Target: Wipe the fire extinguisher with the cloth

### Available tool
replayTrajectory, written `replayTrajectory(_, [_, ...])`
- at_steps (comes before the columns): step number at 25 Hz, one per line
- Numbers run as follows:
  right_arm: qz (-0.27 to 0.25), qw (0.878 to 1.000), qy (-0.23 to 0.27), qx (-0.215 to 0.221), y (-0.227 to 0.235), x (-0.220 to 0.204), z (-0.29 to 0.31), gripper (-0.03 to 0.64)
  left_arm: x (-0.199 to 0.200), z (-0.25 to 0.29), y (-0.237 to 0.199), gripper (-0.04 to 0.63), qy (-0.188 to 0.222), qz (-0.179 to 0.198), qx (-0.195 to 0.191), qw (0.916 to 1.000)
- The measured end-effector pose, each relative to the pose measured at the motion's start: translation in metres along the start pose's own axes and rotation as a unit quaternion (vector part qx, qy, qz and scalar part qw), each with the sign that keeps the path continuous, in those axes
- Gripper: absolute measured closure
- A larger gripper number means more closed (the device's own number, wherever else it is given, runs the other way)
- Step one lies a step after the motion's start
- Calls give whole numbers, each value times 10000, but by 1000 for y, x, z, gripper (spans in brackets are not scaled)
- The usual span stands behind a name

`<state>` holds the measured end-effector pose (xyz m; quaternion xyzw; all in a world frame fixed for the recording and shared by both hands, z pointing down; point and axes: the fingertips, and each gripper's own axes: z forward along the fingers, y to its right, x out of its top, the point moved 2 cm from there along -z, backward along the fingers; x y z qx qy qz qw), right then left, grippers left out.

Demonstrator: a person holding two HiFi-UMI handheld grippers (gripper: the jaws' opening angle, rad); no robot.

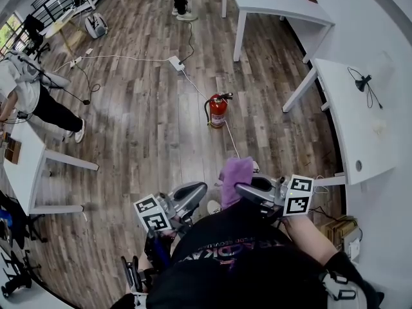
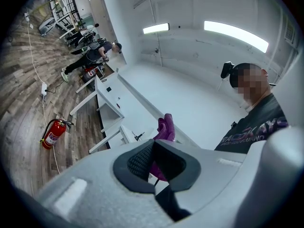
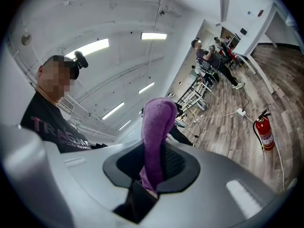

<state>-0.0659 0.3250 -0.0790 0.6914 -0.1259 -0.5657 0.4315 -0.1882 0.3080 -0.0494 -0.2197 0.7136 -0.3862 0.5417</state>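
A: Two pairs of jaws, so what does each one have?

B: The right gripper (image 3: 153, 146) has its jaws partway closed onto the cloth (image 3: 156, 122). The purple fold is pinched between the pads, stands up past the tips and runs down between them toward the body.

A: And the other?

B: The left gripper (image 2: 153, 144) has its jaws pressed together with nothing between them. The purple showing over its tips is that same cloth, in the right one just beside it.

A: How are the two held?

B: Both sit close in front of the holder (image 1: 244, 256), at the chest, pointing about level. Their tips turn toward each other, near but apart.

A: Where is the extinguisher (image 1: 218, 111)?

B: On the wood floor (image 1: 141, 127), upright, red with a black hose. It stands ahead of the holder, well apart from both grippers and from the cloth.

A: Anything beside it?

B: A white cable (image 1: 231, 140) runs along the floor past its base, and another stretch leads off to a power strip (image 1: 175, 63) farther away. White surfaces (image 1: 360, 121) stand to the right. At far left a person (image 1: 38, 102) bends over another one.
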Motion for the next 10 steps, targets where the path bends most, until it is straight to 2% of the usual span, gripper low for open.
replayTrajectory(10, [27,10000,1,-43,2,0,-9,541,-5,7,1,598,13,-61,10,10000])
